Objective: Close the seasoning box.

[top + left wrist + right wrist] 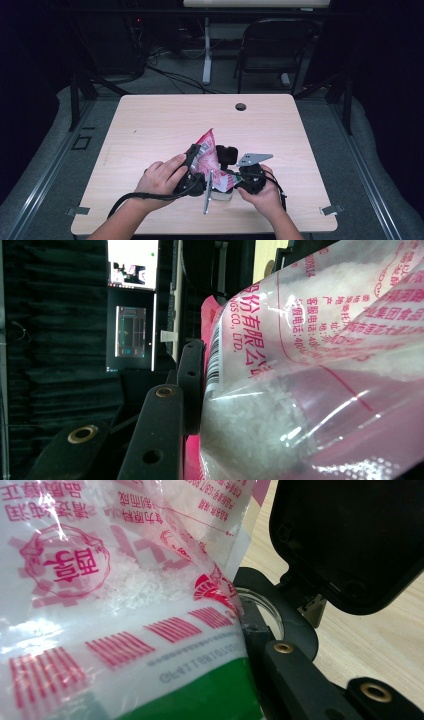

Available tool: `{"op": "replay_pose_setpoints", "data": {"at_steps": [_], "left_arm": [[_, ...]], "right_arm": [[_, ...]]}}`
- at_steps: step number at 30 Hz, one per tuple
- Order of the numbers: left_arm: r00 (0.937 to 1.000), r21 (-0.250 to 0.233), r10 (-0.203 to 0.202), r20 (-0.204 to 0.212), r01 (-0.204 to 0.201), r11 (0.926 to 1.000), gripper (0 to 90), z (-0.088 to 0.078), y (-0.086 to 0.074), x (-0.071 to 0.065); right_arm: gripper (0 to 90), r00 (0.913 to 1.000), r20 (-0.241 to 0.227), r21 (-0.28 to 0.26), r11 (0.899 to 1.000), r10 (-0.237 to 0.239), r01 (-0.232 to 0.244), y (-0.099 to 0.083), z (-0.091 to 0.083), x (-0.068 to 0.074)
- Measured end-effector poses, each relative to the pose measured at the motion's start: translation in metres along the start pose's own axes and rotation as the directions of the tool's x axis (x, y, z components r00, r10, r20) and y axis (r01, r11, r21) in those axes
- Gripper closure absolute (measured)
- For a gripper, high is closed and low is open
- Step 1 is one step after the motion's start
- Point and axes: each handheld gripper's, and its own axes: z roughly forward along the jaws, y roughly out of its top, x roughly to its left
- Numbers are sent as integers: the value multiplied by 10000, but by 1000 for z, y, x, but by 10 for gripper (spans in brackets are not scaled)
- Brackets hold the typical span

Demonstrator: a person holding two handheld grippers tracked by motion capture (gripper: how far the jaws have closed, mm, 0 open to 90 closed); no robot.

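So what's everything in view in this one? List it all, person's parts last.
bag: one, clear plastic with pink print and a green band, white grains inside, held over the near middle of the table
jar: one, clear with a black flip lid standing open, under the bag; seen close at
table: one, light wood, with a cable hole near the far edge
chair: one, black, folding, beyond the table
screens: two, lit, far off in the left gripper view
left gripper: one, black, gripping the bag
right gripper: one, black, against the bag
hands: two, near edge
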Motion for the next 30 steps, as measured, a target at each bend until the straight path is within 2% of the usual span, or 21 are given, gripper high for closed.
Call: {"op": "replay_pose_setpoints", "data": {"at_steps": [30], "left_arm": [[10000,-39,57,-53,-57,10000,694,-1,1,0]], "right_arm": [[871,10000,30,87,10000,-18,17,0,1,1]]}}
